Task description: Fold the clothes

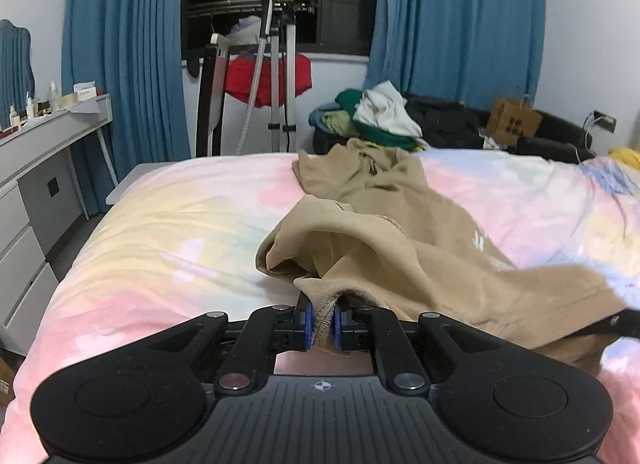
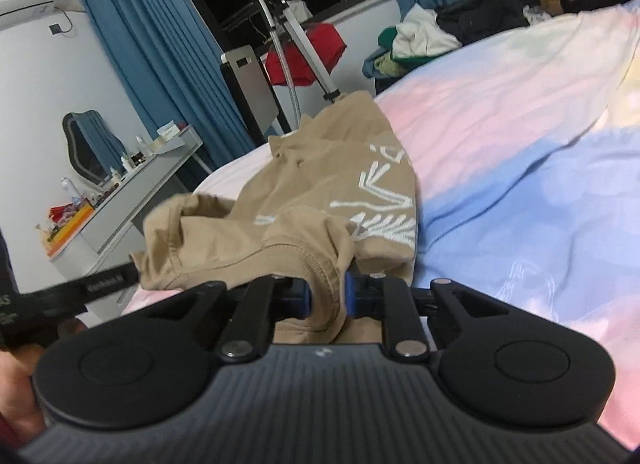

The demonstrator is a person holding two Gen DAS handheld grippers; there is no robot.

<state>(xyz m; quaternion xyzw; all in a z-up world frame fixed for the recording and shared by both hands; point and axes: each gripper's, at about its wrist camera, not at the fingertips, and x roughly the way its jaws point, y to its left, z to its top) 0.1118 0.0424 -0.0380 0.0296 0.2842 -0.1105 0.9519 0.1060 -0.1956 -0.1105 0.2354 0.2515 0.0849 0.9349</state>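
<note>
On the pastel duvet (image 1: pixel 168 224), both the left gripper (image 1: pixel 324 324) and right gripper (image 2: pixel 327 296) pinch the tan sweatshirt's (image 1: pixel 400 256) ribbed hem, whose bunched folds could slip free unevenly, skewing the fold.

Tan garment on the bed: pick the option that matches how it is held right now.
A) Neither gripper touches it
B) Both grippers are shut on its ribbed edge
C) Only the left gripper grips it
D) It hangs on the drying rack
B: the left gripper and the right gripper each pinch a ribbed edge of the tan garment, which lies crumpled on the pastel bedspread.
</note>
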